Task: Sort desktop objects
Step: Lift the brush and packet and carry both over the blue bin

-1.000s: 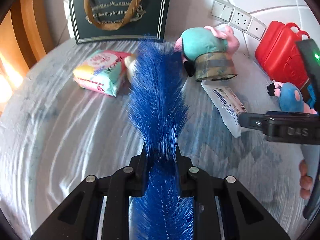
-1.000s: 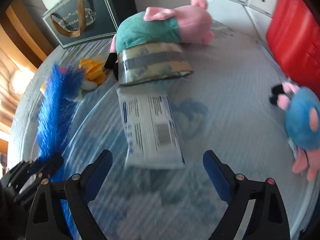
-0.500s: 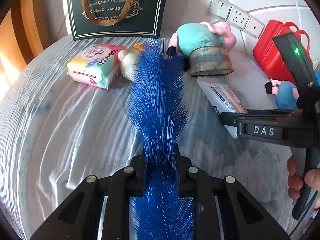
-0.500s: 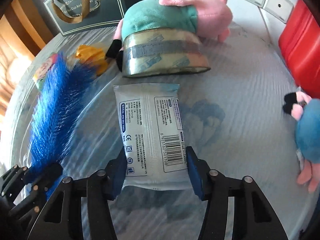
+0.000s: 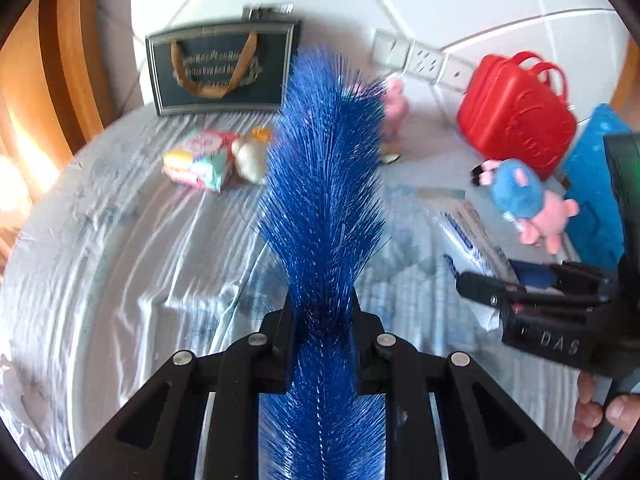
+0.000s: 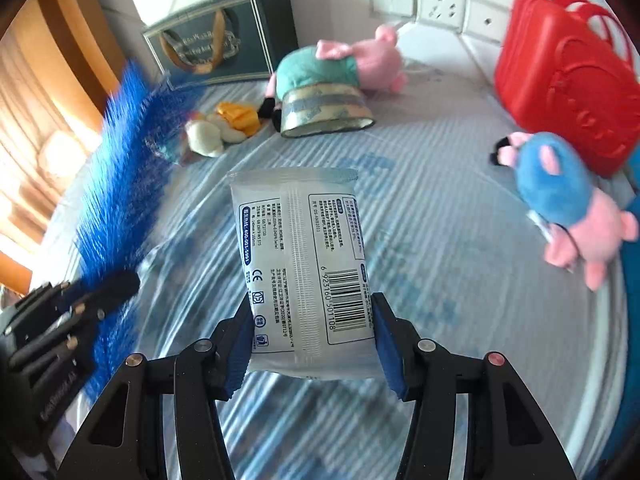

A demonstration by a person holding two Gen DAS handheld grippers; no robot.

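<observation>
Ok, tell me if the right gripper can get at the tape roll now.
Probably not yet. The right gripper is shut on the white packet, so its jaws are full. The path to the tape roll looks otherwise free across the cloth.

Blue bristle brush (image 5: 324,200) clamped upright, off table – white wipes pack (image 6: 304,264) pinched, lifted.

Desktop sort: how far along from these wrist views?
Nothing looks sorted yet. In hand: left gripper is shut on the blue brush; right gripper clamps the white packet, lifted clear of the table. Left on the table: tape roll, two pig plushes, tissue pack, small duck toy.
</observation>
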